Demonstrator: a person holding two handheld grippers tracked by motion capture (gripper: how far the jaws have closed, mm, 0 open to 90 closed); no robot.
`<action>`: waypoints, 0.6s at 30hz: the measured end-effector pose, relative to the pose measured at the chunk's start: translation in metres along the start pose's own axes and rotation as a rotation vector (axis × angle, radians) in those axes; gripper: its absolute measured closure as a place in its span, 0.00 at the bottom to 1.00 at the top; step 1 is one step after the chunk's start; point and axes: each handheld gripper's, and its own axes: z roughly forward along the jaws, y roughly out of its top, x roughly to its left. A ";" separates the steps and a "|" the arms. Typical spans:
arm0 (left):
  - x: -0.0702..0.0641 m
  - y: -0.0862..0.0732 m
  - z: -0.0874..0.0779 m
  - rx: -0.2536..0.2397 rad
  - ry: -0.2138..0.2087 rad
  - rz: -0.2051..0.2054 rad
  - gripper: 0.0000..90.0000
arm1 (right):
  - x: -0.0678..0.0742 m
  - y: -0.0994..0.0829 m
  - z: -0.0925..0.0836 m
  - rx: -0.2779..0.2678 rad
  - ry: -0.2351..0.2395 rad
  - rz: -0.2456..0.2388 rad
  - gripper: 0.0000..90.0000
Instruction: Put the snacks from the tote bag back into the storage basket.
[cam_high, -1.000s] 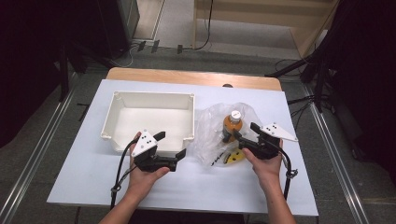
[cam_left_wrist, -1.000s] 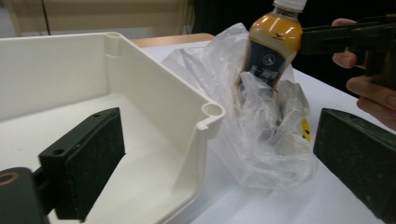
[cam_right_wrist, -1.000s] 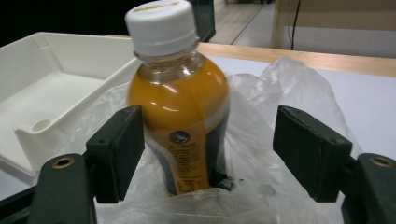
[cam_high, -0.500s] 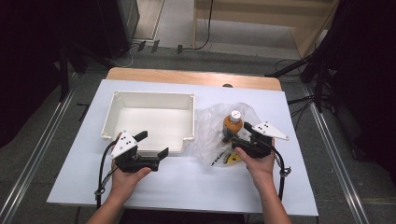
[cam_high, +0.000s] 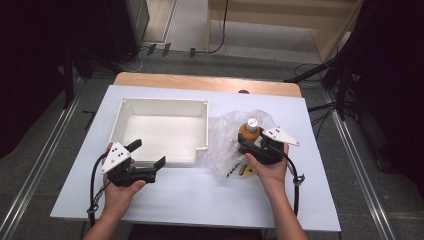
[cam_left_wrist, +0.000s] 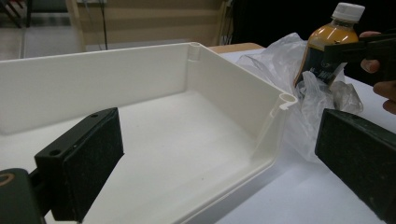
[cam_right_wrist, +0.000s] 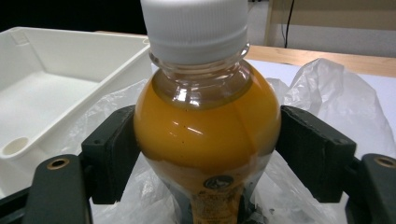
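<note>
An orange juice bottle (cam_high: 250, 129) is clamped upright between the jaws of the right claw (cam_high: 243, 146), above a crumpled clear plastic bag (cam_high: 226, 145) on the table (cam_high: 200, 197). The left claw (cam_high: 148, 156) is held wide open and empty at the white tray's (cam_high: 165, 107) near rim.

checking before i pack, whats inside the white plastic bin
The white rectangular plastic bin shows a bare floor and walls, with nothing lying inside. In the high view its near wall covers a thin strip of floor beside the left claw.
</note>
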 end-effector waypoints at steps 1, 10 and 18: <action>0.002 -0.001 -0.002 -0.001 0.003 -0.007 0.01 | 0.000 0.000 0.001 0.001 -0.006 -0.001 0.27; 0.019 -0.005 -0.012 -0.019 0.031 -0.054 0.01 | 0.003 0.001 0.005 -0.004 -0.018 0.000 0.31; 0.026 -0.006 -0.012 -0.029 0.028 -0.076 0.01 | 0.003 0.005 0.006 0.034 -0.012 0.032 0.35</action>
